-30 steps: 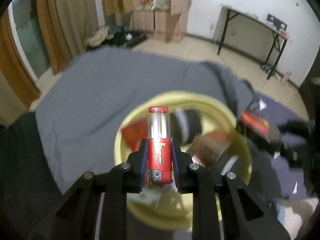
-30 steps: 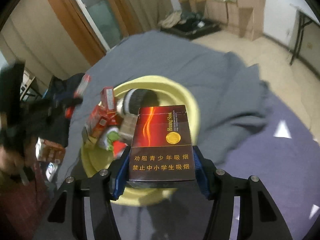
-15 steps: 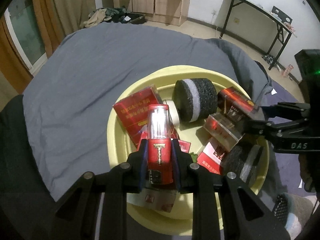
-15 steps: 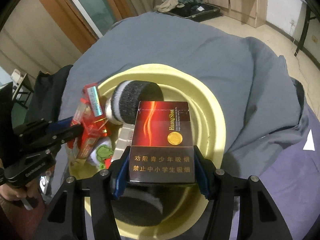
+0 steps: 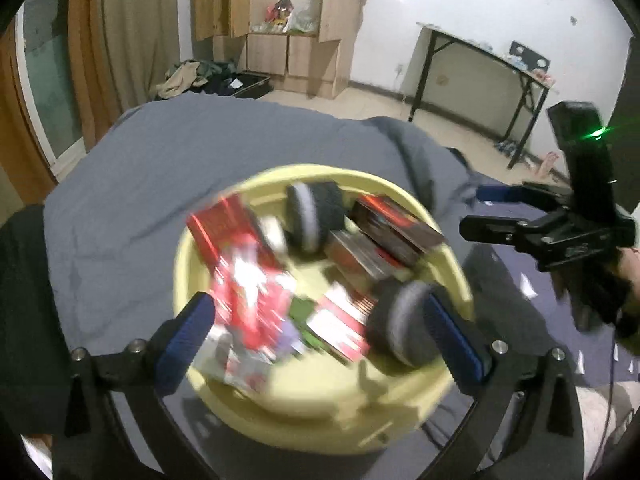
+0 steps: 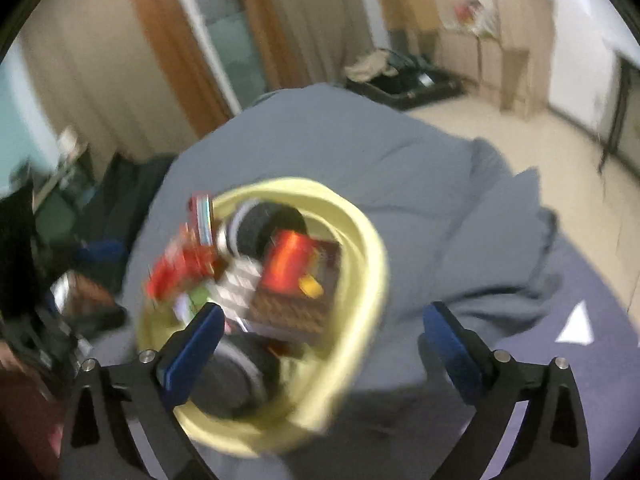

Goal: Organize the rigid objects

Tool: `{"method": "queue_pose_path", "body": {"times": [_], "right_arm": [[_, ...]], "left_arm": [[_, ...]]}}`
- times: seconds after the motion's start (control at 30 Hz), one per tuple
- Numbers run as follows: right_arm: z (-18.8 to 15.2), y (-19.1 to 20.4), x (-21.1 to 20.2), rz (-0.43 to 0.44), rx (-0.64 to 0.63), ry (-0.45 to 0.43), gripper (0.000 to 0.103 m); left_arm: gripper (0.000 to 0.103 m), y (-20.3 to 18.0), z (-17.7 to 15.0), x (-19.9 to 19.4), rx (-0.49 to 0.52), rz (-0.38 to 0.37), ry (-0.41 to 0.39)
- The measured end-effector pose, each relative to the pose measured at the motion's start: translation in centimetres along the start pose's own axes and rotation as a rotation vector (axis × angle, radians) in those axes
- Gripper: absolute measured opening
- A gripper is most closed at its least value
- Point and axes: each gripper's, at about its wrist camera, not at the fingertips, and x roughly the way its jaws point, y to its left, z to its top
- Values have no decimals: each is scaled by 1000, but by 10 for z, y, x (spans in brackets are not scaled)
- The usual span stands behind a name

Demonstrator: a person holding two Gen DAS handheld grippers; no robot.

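Observation:
A yellow basin (image 5: 320, 424) on the grey bedspread holds red packs, a dark cigarette box (image 5: 396, 226) and two black foam rolls (image 5: 316, 216). My left gripper (image 5: 320, 336) hangs over its near rim. Its jaws are opening wide with nothing pressed between the pads. A blurred red lighter (image 5: 248, 280) lies among the red packs below. My right gripper (image 6: 322, 340) is also opening, off the dark cigarette box (image 6: 296, 280), which now lies in the basin (image 6: 364, 280). In the left wrist view the right gripper (image 5: 476, 210) stands beside the basin's right rim.
The grey bedspread (image 5: 160, 168) spreads to the left and far side of the basin. A darker purple sheet (image 6: 560, 380) lies to the right. A black folding table (image 5: 480, 52) and wooden cabinets stand by the far wall. Clothes lie on the floor.
Both grippers have opened. The red lighter has left the left gripper and the dark cigarette box has left the right one; both now lie in the basin. Both hands have shifted, blurring the views.

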Motion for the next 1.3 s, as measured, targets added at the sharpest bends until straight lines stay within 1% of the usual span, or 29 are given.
{"method": "queue_pose_path", "body": {"times": [0.03, 0.1, 0.17, 0.23, 0.3, 0.37, 0.43, 0.5, 0.57, 0.6, 0.67, 0.7, 0.77, 0.87, 1.0, 1.1, 1.23, 1.3], "right_arm": [[-11, -1, -4, -15, -68, -1, 103], [-33, 2, -5, -36, -181, 10, 103], [-57, 7, -1, -44, -264, 51, 103], [-75, 11, 6, -40, -284, 90, 103], [-87, 17, 16, -31, -296, 113, 103], [-94, 22, 24, -30, -317, 116, 103], [-100, 27, 35, -24, -333, 115, 103], [-102, 29, 49, -44, -330, 125, 103], [-101, 30, 57, -47, -297, 108, 103], [-100, 33, 59, -41, -288, 77, 103], [-101, 37, 65, -56, -299, 69, 103], [-103, 41, 69, -78, -315, 71, 103], [-106, 45, 75, -90, -322, 68, 103], [-106, 46, 81, -73, -307, 74, 103], [-105, 47, 78, -84, -316, 69, 103], [-105, 39, 70, -79, -313, 69, 103], [-105, 39, 71, -80, -313, 68, 103], [-105, 39, 71, -81, -314, 68, 103]], "left_arm": [[103, -6, -9, -4, 2, 0, -10], [103, -21, -38, -15, 6, 50, -50], [103, -31, -62, -20, -1, 68, -39], [103, -40, -90, -20, -2, 78, 7], [103, -48, -113, -17, 29, 101, 32], [103, -50, -128, -10, 38, 111, 56], [103, -55, -136, -5, 38, 139, 64], [103, -57, -144, 1, 37, 144, 63], [103, -58, -144, 9, 38, 178, 50], [103, -56, -143, 16, 27, 189, 48], [103, -52, -141, 26, -3, 210, 55], [103, -48, -139, 33, -28, 221, 59], [103, -43, -133, 39, -77, 225, 65], [103, -37, -124, 49, -146, 242, 58], [103, -39, -116, 62, -157, 273, 57], [103, -42, -114, 65, -146, 289, 52], [103, -39, -117, 63, -164, 265, 51], [103, -40, -117, 64, -160, 271, 52]]}}
